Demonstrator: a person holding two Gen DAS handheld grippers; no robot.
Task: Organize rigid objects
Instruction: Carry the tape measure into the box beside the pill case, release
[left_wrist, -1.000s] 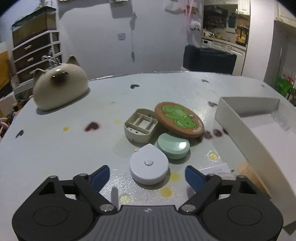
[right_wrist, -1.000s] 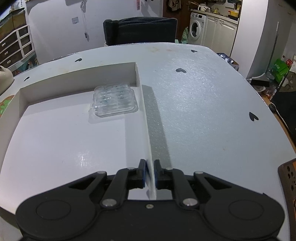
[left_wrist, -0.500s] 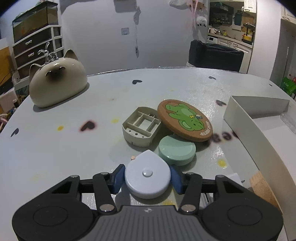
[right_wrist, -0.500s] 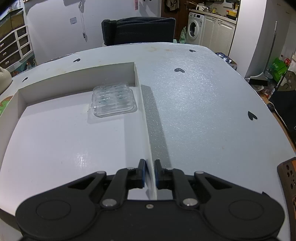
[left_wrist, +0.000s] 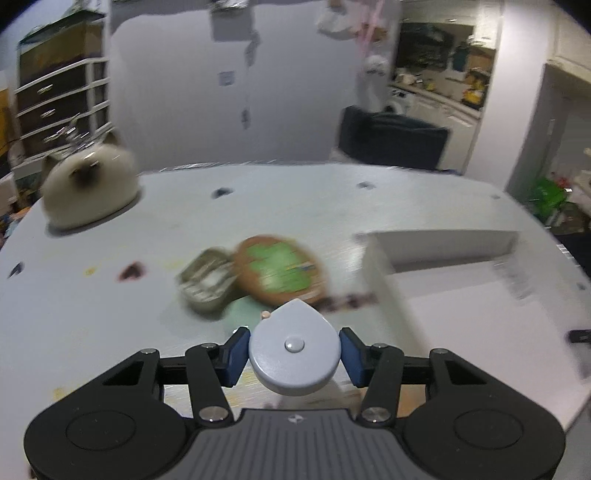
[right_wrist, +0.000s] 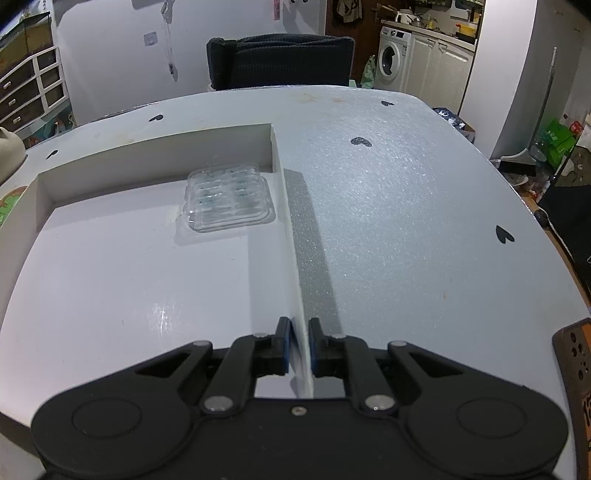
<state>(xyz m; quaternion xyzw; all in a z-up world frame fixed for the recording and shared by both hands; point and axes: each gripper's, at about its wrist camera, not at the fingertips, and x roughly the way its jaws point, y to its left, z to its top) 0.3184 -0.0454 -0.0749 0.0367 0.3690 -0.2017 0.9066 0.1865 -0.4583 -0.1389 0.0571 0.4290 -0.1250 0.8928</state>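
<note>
This is a lived-in home, an open room that runs into a kitchen and laundry corner. A front-loading washing machine (right_wrist: 391, 66) stands under a worktop beside white cabinet doors (right_wrist: 439, 74), with a kettle (right_wrist: 402, 16) and other kitchen clutter on top. A dark upholstered chair (right_wrist: 279, 61) is drawn up to the far edge of the pale counter (right_wrist: 406, 221). Against the left wall stands a white drawer unit (left_wrist: 62, 107), and a cat-shaped ceramic ornament (left_wrist: 88, 188) sits on the counter.
</note>
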